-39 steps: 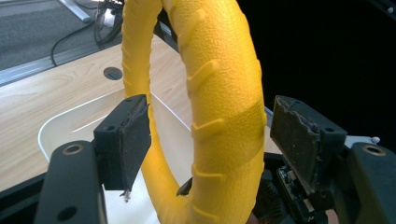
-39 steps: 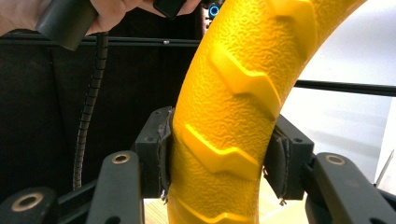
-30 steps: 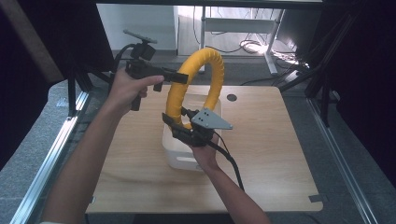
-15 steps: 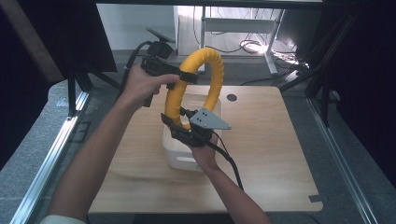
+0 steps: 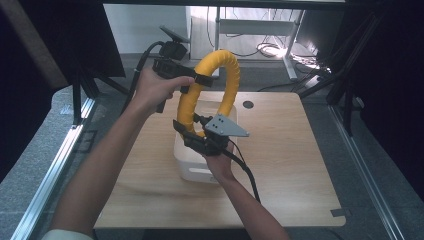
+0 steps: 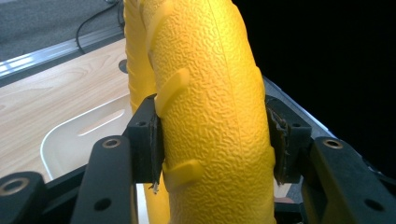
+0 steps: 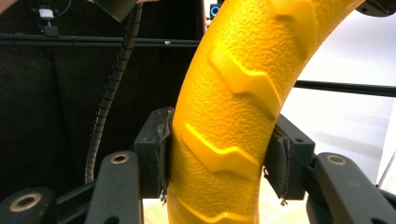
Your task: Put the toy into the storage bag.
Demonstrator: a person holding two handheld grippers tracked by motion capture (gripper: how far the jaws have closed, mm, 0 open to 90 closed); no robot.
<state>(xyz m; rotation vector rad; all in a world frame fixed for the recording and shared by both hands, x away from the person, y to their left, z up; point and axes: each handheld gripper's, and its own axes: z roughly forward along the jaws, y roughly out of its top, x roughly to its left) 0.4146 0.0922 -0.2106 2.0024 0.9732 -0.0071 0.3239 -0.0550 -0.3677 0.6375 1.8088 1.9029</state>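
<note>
A thick yellow ring point(image 5: 231, 75) with a rough, ribbed skin stands upright over a white bin point(image 5: 192, 167) on the wooden table point(image 5: 290, 150). My right gripper point(image 5: 187, 132) is shut on the ring's lower left part, just above the bin. My left gripper point(image 5: 192, 81) grips the ring's upper left part from the left. In the left gripper view the ring point(image 6: 210, 116) sits between both pads of that gripper point(image 6: 215, 140), with the bin point(image 6: 74, 140) below. In the right gripper view the pads of the right gripper point(image 7: 219, 154) press both sides of the ring point(image 7: 224, 116).
The table has a round hole point(image 5: 248, 104) near its back edge. A metal rail point(image 5: 55, 165) runs along the floor at the left. Cables point(image 5: 270, 50) lie on the floor behind the table. Dark stands flank both sides.
My left gripper has moved right, from beside the ring onto its upper left part, and now has its jaws around it. The right gripper and the ring have stayed in place.
</note>
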